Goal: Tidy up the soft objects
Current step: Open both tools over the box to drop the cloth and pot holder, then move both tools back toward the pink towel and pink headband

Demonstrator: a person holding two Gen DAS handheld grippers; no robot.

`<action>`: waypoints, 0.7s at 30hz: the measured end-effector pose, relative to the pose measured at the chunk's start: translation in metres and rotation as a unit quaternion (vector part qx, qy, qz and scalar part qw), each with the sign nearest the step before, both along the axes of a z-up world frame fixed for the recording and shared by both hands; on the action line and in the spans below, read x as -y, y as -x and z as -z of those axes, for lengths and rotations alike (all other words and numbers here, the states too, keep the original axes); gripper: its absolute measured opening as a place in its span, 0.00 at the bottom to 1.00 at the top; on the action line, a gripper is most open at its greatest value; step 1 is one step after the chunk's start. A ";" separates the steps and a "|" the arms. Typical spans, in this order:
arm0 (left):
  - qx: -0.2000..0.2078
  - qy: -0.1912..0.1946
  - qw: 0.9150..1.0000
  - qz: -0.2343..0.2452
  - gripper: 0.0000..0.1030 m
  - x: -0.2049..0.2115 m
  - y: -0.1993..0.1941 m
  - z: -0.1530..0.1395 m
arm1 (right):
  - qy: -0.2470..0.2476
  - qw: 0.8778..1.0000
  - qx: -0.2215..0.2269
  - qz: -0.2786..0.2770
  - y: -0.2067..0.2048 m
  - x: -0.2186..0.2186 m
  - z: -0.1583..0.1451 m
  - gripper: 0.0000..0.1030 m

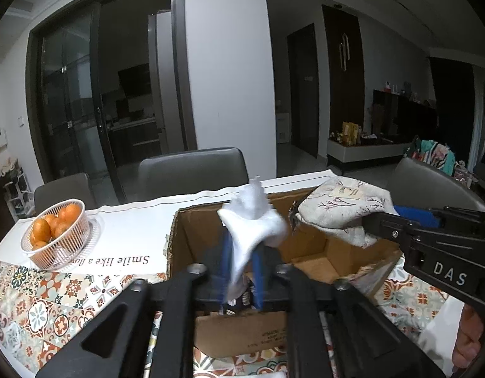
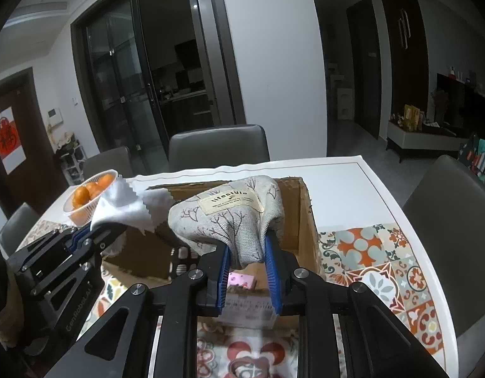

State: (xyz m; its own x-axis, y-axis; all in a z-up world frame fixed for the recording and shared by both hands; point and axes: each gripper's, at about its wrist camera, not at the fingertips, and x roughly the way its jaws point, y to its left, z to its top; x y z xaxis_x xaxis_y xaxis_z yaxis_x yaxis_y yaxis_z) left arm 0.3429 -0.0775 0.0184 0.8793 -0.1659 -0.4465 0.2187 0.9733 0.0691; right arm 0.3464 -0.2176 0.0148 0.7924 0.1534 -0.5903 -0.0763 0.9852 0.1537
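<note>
Both jaws are clamped: our left gripper (image 1: pixel 241 271) pinches the white cloth (image 1: pixel 253 220) and our right gripper (image 2: pixel 248 271) the printed fabric pouch (image 2: pixel 230 217), each hanging directly above the open cardboard box (image 1: pixel 308 249), cloth left, pouch right.

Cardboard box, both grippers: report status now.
Left gripper shut on white cloth, above cardboard box. Right gripper shut on printed fabric pouch, over box. Nothing blocking; orange basket off to the left.
</note>
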 end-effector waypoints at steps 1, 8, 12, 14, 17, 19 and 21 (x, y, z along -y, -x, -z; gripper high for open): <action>-0.001 0.000 1.000 -0.001 0.32 0.000 -0.002 0.001 | 0.001 1.000 -0.002 0.001 -0.003 -0.001 0.002 0.32; -0.005 -0.011 1.000 -0.009 0.58 0.000 -0.009 0.005 | 0.014 1.000 -0.010 0.000 -0.013 -0.001 0.007 0.46; 0.001 -0.013 1.000 -0.015 0.66 -0.003 -0.008 0.002 | 0.020 1.000 -0.009 0.006 -0.011 -0.002 0.006 0.50; 0.002 -0.014 1.000 -0.015 0.66 -0.003 -0.006 0.000 | 0.022 1.000 -0.006 0.008 -0.009 -0.003 0.004 0.52; 0.011 -0.012 1.000 -0.017 0.66 -0.007 0.001 -0.006 | 0.020 1.000 -0.001 0.009 -0.004 -0.004 -0.003 0.52; 0.016 -0.013 1.000 -0.019 0.66 -0.007 0.008 -0.010 | 0.019 1.000 0.004 0.010 -0.001 -0.003 -0.007 0.52; 0.020 -0.013 1.000 -0.021 0.66 -0.009 0.015 -0.013 | 0.020 1.000 0.008 0.011 0.004 -0.003 -0.012 0.52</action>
State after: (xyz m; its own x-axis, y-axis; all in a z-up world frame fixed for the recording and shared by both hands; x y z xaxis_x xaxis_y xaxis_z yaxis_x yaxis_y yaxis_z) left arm 0.3280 -0.0690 0.0313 0.9019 -0.1177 -0.4156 0.1752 0.9791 0.1031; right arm 0.3421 -0.2144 0.0265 0.8046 0.1114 -0.5833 -0.0556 0.9921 0.1128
